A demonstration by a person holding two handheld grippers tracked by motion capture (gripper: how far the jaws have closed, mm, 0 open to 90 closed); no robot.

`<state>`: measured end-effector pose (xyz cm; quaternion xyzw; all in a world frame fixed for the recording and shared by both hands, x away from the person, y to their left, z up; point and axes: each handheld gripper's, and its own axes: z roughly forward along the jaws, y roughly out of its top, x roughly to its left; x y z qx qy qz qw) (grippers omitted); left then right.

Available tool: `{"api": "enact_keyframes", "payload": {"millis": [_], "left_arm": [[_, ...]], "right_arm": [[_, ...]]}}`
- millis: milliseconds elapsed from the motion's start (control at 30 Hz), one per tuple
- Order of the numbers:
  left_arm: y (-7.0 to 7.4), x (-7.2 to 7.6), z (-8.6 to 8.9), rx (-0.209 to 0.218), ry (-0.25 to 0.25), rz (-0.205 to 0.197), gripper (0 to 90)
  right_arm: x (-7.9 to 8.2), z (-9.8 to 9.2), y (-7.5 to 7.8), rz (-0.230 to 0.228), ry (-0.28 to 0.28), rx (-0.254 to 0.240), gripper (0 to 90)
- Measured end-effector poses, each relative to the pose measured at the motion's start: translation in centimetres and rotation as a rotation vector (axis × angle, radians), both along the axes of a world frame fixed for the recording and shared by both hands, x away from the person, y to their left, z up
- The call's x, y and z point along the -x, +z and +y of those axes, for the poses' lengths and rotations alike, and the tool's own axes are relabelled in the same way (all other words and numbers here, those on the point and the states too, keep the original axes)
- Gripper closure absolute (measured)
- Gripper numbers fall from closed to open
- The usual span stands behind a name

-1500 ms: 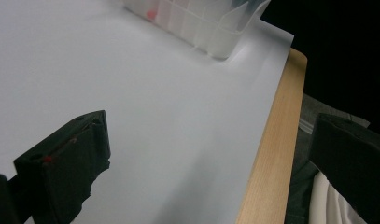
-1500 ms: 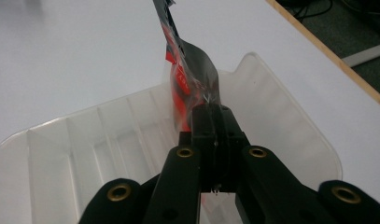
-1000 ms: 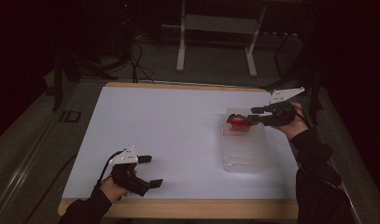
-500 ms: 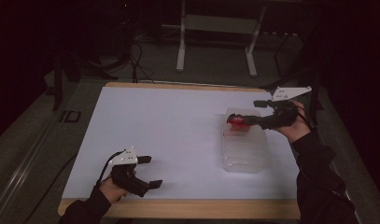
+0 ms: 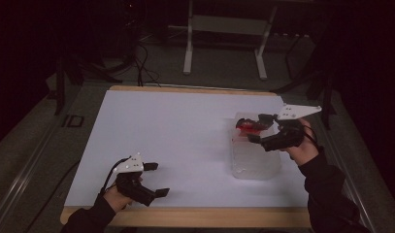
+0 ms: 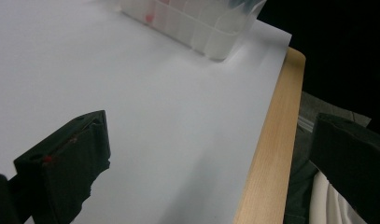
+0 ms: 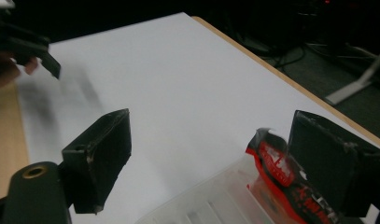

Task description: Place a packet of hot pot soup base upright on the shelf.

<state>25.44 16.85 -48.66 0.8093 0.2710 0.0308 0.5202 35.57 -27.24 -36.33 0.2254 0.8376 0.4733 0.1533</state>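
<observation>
A red snack packet point(image 5: 247, 125) lies at the far end of a clear plastic bin point(image 5: 255, 160) on the right of the white table top point(image 5: 175, 136). My right gripper point(image 5: 257, 128) hovers over that end of the bin. Its jaws have just been opening and now stand wide. In the right gripper view the packet point(image 7: 276, 175) rests in the bin point(image 7: 211, 205), against the inner side of the right-hand jaw and not clamped by the right gripper point(image 7: 211, 126). My left gripper point(image 5: 157, 179) is open and holds nothing near the front left edge; it is also in the left gripper view point(image 6: 211, 123).
The wooden front edge point(image 6: 271, 140) of the table runs just beside the left gripper. The bin point(image 6: 201, 28) shows at the top of the left gripper view. A metal stand point(image 5: 224, 43) and cables lie on the dark floor beyond the table.
The right gripper has drawn back to the right and slightly up from the bin's far end while its jaws spread apart. The red packet stays in the bin. The left hand has not moved.
</observation>
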Motion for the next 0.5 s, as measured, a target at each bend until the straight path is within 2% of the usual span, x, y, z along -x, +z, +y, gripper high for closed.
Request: {"api": "enact_keyframes", "payload": {"millis": [233,367,500], "left_arm": [[0.1,0.3,-0.3,-0.001,-0.01,-0.009,0.0],[0.1,0.3,-0.3,-0.001,-0.012,-0.009,0.0],[0.2,0.4,-0.2,0.004,-0.01,-0.009,0.0]], "right_arm": [[2.1,1.1,-1.3,0.008,-0.007,-0.017,13.0],[3.2,1.7,-2.1,0.039,-0.016,-0.055,13.8],[4.3,2.5,-2.9,0.036,-0.05,-0.07,13.8]]}}
